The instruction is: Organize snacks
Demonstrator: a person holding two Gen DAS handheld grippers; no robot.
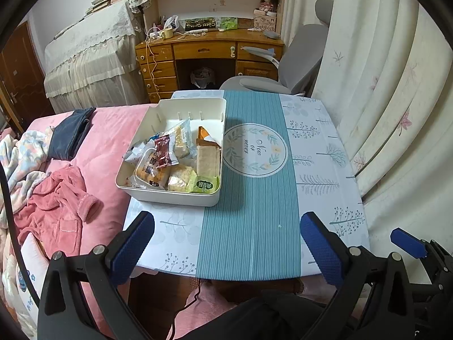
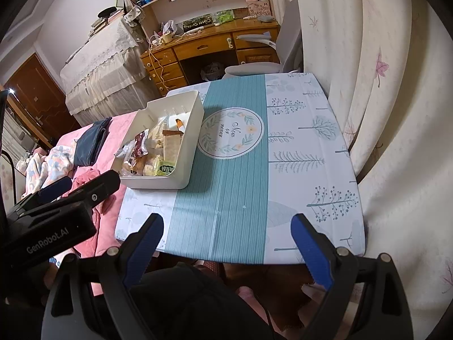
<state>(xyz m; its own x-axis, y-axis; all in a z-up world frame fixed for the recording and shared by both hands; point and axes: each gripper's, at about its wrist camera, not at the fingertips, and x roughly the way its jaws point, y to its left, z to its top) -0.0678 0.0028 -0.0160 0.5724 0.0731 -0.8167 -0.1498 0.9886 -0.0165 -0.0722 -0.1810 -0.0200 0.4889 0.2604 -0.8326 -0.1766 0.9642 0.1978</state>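
A: Both tools hang back at the near edge of the table [image 1: 320,153]; the left gripper [image 1: 226,243] has its fingers spread wide with nothing between them; the right gripper [image 2: 226,243] is spread just as wide and just as empty.

B: And the snacks [image 1: 175,161]?

A: All heaped in the white bin [image 1: 170,197] on the table's left side, right by the pink bed [image 1: 110,147]; no packet loose on the cloth that I can see.

B: So the job looks all but wrapped; how to finish well?

A: My call: if anything needs tidying, come down from above onto the top packet, pinch the crimped edge, don't crush the cakes; leave the bin where it sits, away from that left rim.

B: Any writing?

A: The round emblem [image 1: 254,148] reads "Now or never"; the left tool's body, seen from the right wrist, says "GenRobot.AI"; the green packet [image 1: 205,184] has print too small to read.
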